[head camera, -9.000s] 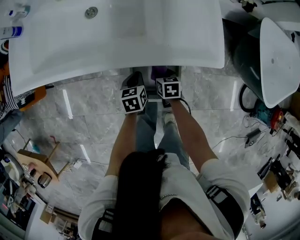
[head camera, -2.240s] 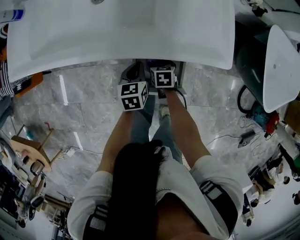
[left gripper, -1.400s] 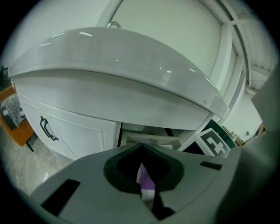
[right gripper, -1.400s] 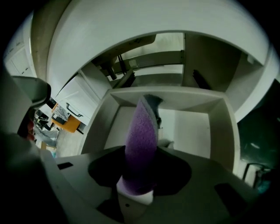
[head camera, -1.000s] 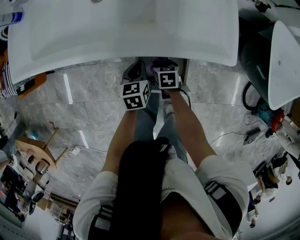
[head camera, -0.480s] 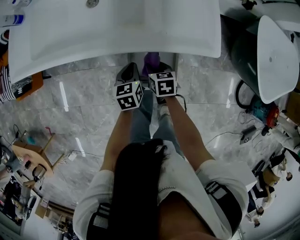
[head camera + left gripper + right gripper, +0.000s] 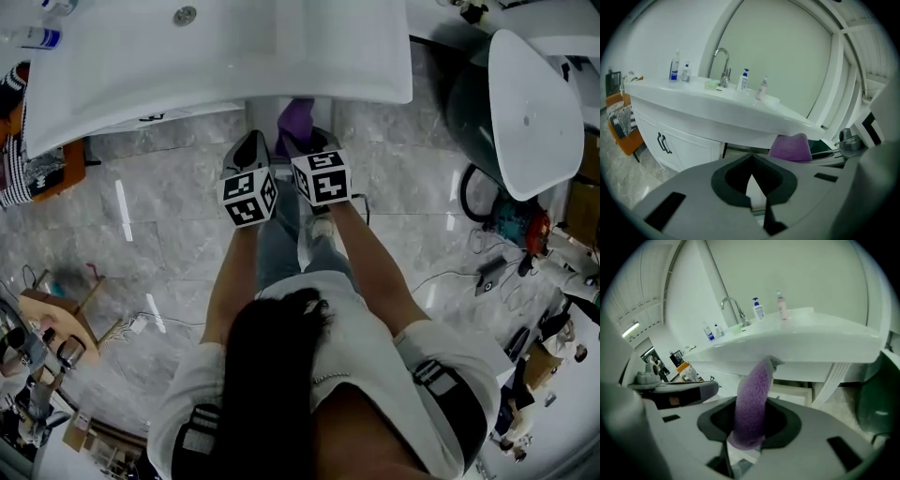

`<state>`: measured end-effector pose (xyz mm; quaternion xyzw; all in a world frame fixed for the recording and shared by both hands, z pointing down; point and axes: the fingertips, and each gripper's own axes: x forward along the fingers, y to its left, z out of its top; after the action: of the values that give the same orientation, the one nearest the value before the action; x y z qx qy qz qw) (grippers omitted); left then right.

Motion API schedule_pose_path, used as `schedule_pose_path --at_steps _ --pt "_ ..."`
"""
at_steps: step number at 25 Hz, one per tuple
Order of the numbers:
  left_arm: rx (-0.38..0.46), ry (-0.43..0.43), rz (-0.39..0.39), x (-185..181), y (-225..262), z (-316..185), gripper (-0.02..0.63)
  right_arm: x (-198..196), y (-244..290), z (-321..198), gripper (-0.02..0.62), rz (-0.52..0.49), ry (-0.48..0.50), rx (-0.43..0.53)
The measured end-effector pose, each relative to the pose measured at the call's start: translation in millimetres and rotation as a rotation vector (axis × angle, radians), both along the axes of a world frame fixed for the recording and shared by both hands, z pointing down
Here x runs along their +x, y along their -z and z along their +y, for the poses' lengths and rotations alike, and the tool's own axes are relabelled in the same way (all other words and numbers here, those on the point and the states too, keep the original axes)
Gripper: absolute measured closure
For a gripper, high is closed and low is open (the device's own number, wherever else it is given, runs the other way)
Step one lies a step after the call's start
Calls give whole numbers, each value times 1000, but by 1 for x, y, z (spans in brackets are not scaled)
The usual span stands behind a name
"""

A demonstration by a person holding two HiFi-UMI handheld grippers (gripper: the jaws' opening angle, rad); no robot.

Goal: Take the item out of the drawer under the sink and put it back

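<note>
Under the front edge of the sink, your right tool had come up and back out from beneath the basin. A second before, only a sliver of purple showed past the rim in the head view. Now the purple item, a soft nubbly cloth or sponge, stood clear below the edge. The right tool was clenched on its lower end, and the rest rose between the jaws and curled over at the top.

Your left tool had lifted alongside. Its jaws were drawn together at the tips with nothing between them, and it sat just beside the right tool without touching the item.

I judged the taking-out half of the task as good as done, with the putting-back still ahead of you. A pale frame under the basin may have been the drawer, but at that angle I could not tell how far it stood out.

As for writing, nothing could be read. The pump bottles by the faucet carried blue labels too small to make out. The cubes on your tools showed only black-and-white square patterns, and the purple item bore no tag that I could see.
</note>
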<state>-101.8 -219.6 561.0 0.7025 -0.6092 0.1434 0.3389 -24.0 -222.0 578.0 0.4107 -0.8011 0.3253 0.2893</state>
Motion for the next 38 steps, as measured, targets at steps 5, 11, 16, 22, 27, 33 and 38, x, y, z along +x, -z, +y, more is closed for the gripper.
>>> schedule_pose_path --at_steps 5,11,16,22,27,33,38 --pt "54 -15 2 8 28 6 603 7 33 10 453 -26 -12 56" --pt "113 -37 -7 20 64 17 603 21 76 17 453 -70 -38 133" --pt "182 -58 -14 26 96 19 603 29 118 13 453 -104 -71 241" --pt "255 -55 -10 34 136 25 603 39 164 16 453 -98 -82 357" --pt "302 -87 -32 48 162 35 603 45 193 25 453 -77 -70 441" --pt "304 -70 -15 57 180 52 603 52 206 44 453 -51 -64 504" --pt "339 -103 -42 61 192 60 603 54 222 53 453 -53 -67 569"
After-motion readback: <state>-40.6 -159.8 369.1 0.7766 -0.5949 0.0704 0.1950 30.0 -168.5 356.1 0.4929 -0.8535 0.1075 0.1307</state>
